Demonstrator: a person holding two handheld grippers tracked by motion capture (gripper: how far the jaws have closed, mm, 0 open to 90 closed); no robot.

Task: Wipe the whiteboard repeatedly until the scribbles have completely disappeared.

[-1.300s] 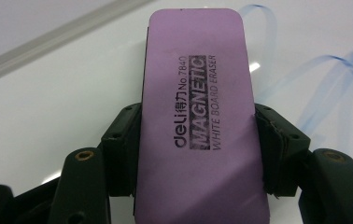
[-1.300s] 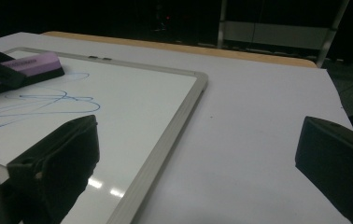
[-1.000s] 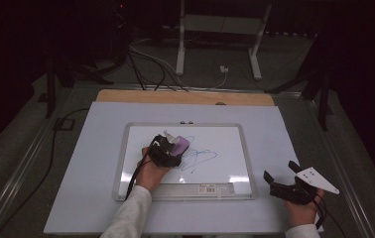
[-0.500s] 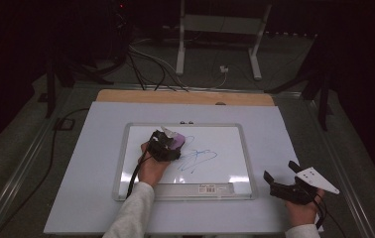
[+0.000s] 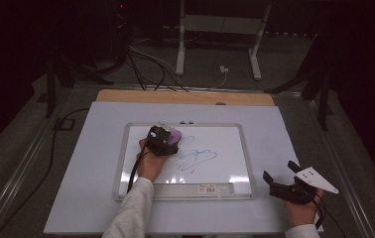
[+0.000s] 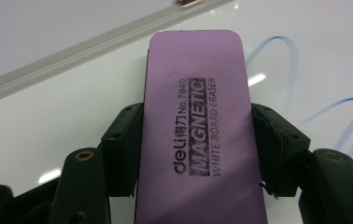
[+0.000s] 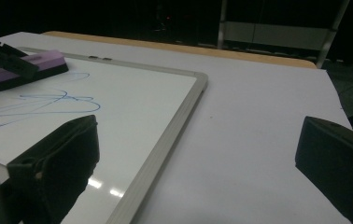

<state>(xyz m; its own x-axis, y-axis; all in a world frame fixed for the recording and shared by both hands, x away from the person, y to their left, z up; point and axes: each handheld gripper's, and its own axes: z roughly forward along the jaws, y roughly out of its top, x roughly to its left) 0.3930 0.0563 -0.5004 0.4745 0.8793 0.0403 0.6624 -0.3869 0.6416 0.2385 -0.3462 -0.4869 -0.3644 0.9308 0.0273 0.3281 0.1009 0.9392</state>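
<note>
the purple eraser (image 6: 198,135) lies flat at the upper left of the whiteboard (image 5: 225,148), clamped between the left gripper (image 5: 163,140) jaws; its near end is cut off in the left gripper view. beside it, the blue scribble (image 5: 195,157) looks partly faded, perhaps. the right gripper (image 5: 283,179) rests wide apart on the pale table (image 5: 86,163). the room behind is dark.
</note>
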